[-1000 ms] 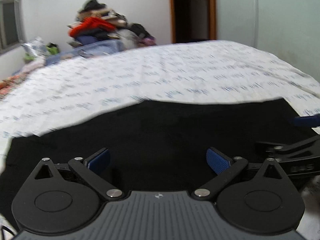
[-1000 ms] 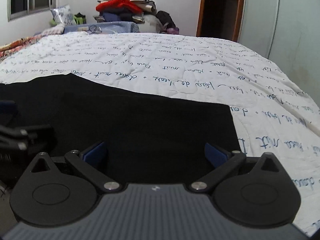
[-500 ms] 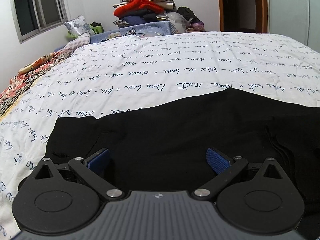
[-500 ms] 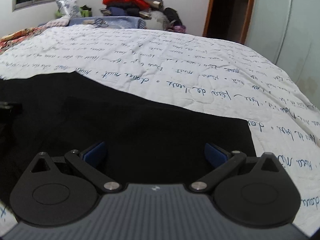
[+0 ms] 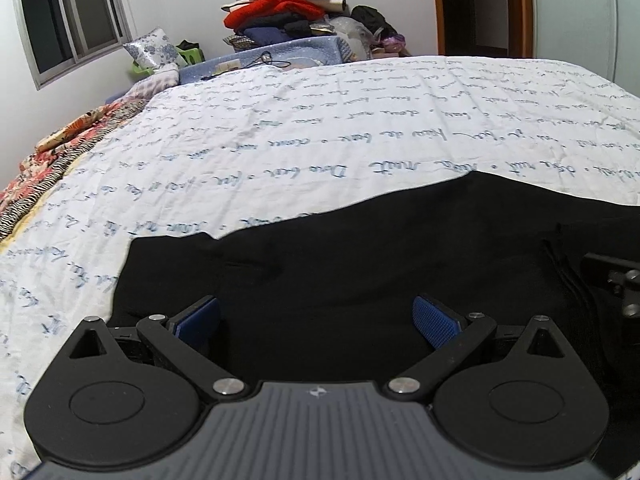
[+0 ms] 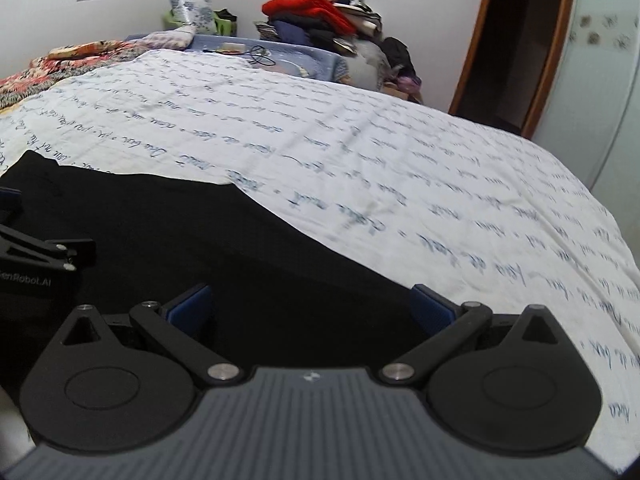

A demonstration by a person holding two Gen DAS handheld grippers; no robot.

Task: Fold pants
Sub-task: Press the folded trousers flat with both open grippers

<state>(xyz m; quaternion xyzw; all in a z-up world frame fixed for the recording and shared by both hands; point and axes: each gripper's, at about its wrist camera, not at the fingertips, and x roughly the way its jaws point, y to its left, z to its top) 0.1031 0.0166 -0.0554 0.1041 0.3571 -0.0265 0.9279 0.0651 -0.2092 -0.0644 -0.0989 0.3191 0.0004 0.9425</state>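
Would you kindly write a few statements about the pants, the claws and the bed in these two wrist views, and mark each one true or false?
1. The black pants lie flat on the white bedspread printed with blue handwriting. True.
2. The left claw is shut on the fabric. False: its blue pads stand wide apart above the pants, holding nothing.
3. The right claw is open. True.
4. The pile of clothes sits on the pants. False: it is stacked far off, by the wall beyond the bed.
5. The window is right of the doorway. False: it is at the left, the doorway at the right.
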